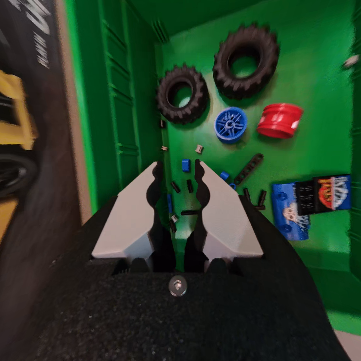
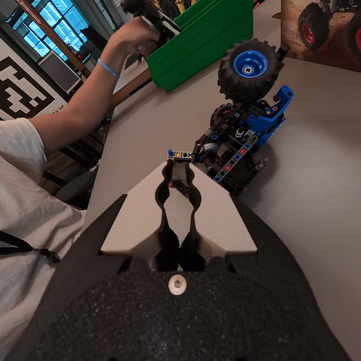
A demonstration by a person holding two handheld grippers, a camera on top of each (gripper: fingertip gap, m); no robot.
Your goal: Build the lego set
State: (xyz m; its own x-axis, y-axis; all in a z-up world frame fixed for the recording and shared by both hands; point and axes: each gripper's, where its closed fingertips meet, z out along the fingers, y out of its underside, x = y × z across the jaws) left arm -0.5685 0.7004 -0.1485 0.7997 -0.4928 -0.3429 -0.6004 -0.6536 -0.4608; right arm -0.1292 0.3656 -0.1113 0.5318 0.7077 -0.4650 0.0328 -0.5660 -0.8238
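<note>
The right gripper (image 2: pixel 178 166) is clenched on the grey end of the truck frame (image 2: pixel 234 148), frame centre, on the table (image 2: pixel 312 195). Only the left view shows the bin (image 1: pixel 312 58) inside: tyres (image 1: pixel 246 62), blue rim (image 1: pixel 230 125), red rim (image 1: pixel 279 121). The left gripper (image 1: pixel 178 163) is released, empty.

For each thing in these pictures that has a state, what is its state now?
Left tongs: open, empty, over green bin.
Right tongs: shut on toy truck frame.
Two black tyres: loose, without rims.
Blue rim: loose.
Red rim: loose.
</note>
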